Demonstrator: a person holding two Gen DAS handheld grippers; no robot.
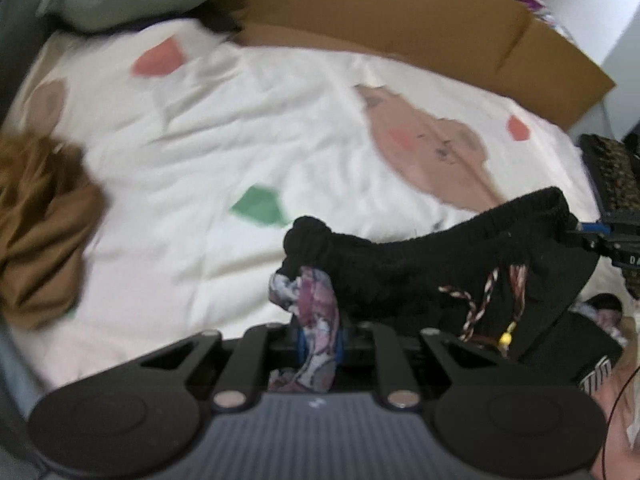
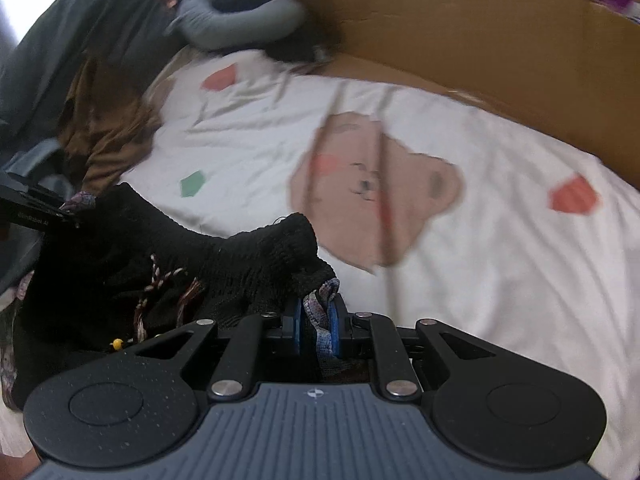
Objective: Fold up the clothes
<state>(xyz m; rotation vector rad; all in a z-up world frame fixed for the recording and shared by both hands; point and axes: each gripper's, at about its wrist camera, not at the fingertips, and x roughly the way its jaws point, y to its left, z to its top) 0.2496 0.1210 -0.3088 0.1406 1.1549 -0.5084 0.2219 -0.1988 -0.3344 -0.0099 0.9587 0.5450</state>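
Garment lifted, folding not yet begun.
Left claw (image 1: 319,344) and right claw (image 2: 318,326) each clench the black smocked patterned-lined garment (image 1: 400,264) above the bear-print white bed sheet (image 1: 240,140); crumpled brown cloth (image 1: 40,220) waits unfolded.

Little could be read. In the right wrist view, pale lettering on the side of the black left gripper (image 2: 40,210) at the left edge seemed to end in "Robot AI", its first letters too blurred to tell. In the left wrist view, the black right gripper (image 1: 616,240) at the right edge bore white letters beginning "DA", cut off by the frame. White block print on a black cloth (image 1: 598,374) below it was illegible.
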